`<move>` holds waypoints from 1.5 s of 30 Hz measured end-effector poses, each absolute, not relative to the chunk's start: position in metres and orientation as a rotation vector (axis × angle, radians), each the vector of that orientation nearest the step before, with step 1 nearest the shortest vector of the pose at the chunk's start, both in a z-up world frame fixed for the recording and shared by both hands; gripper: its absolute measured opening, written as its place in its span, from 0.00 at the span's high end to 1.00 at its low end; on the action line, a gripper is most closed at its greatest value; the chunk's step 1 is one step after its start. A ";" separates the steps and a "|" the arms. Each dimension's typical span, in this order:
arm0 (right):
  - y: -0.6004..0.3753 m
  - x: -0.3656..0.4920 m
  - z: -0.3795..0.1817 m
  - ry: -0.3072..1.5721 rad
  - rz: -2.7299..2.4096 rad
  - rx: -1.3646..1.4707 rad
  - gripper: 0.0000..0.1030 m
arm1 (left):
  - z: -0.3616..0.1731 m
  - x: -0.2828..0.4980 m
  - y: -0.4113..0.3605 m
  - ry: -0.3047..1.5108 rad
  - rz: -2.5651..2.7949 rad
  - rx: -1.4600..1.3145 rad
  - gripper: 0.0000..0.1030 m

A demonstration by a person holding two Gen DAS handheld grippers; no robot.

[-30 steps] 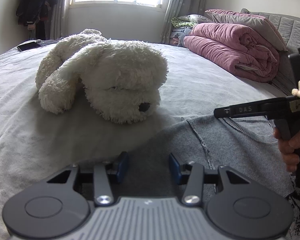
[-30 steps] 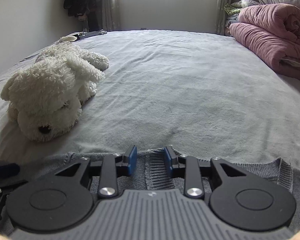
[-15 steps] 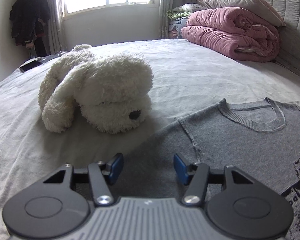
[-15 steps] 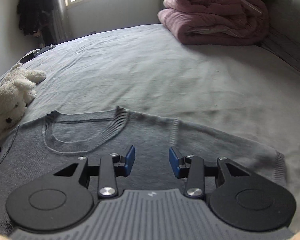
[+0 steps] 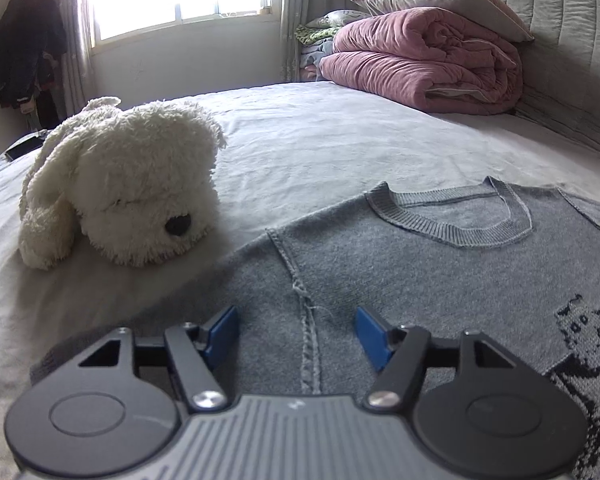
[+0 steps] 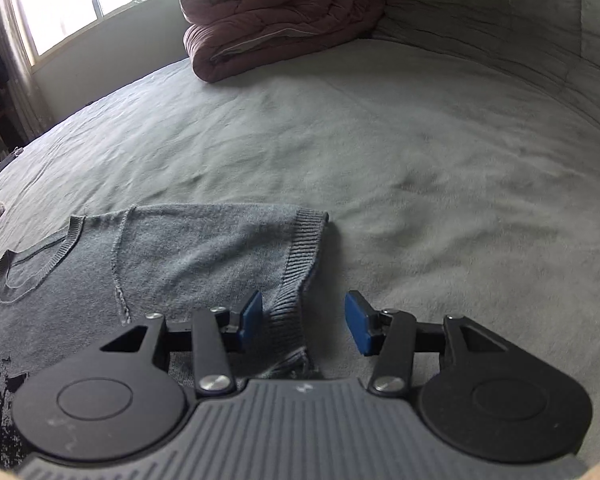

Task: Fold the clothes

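The grey sweater (image 5: 440,264) is laid flat, front up, across the lower half of both views, on the grey bedsheet (image 6: 380,140). Its ribbed neckline (image 5: 452,228) is seen right of centre in the left wrist view, and a black knitted motif (image 5: 592,340) at the lower right edge.

The left gripper (image 5: 296,334) is held over the left shoulder seam (image 5: 300,304), jaws wide apart and nothing between them. The right gripper (image 6: 303,318) is held over the right side, jaws likewise wide, with the ribbed armhole edge (image 6: 300,264) lying between the blue pads but not clamped.

The garment is spread and unfolded in what is visible; this would suit a fold about to be made, though it cannot be settled from one moment.

If a side fold is intended:
1. The ribbed edge should be taken fully between the pads, both knit layers included.
2. The opposite side should be pinned or gripped at matching height, so that the fold line runs straight.
3. The knit should be lifted only slightly; stretching is likely if it is dragged.

The plush dog (image 5: 120,184), upper left of the left wrist view, lies just beside the sweater's edge and could obstruct a sweep to that side. The folded pink quilt (image 6: 280,12) is well clear.
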State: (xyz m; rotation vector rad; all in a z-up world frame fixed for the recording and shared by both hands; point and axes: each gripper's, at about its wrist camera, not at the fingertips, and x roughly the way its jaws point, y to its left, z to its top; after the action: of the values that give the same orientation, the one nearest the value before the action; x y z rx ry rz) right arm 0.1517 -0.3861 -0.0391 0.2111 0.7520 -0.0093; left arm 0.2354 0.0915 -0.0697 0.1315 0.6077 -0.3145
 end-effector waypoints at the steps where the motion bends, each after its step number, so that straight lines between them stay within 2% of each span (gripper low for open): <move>1: -0.386 0.151 -0.042 0.743 -0.013 0.216 0.51 | -0.069 0.236 0.094 0.610 -0.315 0.116 0.34; 8: -0.397 0.127 -0.032 0.751 0.061 0.328 0.52 | -0.046 0.215 0.105 0.670 -0.230 0.066 0.34; 10: -0.401 0.121 -0.033 0.773 0.072 0.359 0.63 | -0.038 0.207 0.109 0.691 -0.200 0.052 0.34; 12: -0.403 0.117 -0.033 0.779 0.074 0.373 0.67 | -0.029 0.199 0.112 0.713 -0.170 0.038 0.34; 15: -0.404 0.118 -0.032 0.792 0.060 0.378 0.90 | -0.017 0.183 0.122 0.743 -0.117 0.009 0.34; 18: -0.406 0.119 -0.032 0.806 0.045 0.383 0.94 | -0.009 0.160 0.149 0.772 -0.048 -0.069 0.34; 23: -0.404 0.120 -0.030 0.837 0.034 0.347 0.93 | -0.022 0.130 0.194 0.844 0.020 -0.259 0.37; 25: -0.402 0.117 -0.026 0.852 0.037 0.325 0.83 | -0.027 0.121 0.199 0.873 0.004 -0.312 0.39; 29: -0.397 0.099 -0.010 0.866 0.100 0.327 0.79 | -0.035 0.105 0.198 0.924 -0.083 -0.403 0.40; 30: -0.395 0.094 -0.007 0.875 0.127 0.331 0.71 | -0.036 0.101 0.198 0.936 -0.105 -0.426 0.40; 32: -0.390 0.084 -0.001 0.889 0.164 0.320 0.64 | -0.040 0.092 0.197 0.961 -0.148 -0.471 0.42; 36: -0.387 0.071 -0.002 0.954 0.249 0.345 0.64 | -0.051 0.079 0.192 1.045 -0.225 -0.531 0.42; 45: -0.407 0.003 -0.026 1.130 0.331 0.436 0.64 | -0.048 0.018 0.172 1.135 -0.311 -0.397 0.43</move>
State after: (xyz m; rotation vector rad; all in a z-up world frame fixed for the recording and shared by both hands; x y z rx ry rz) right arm 0.0028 -0.4066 -0.0263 0.4356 1.1302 0.3307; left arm 0.0178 0.1720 -0.0479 -0.3975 1.1351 -0.3112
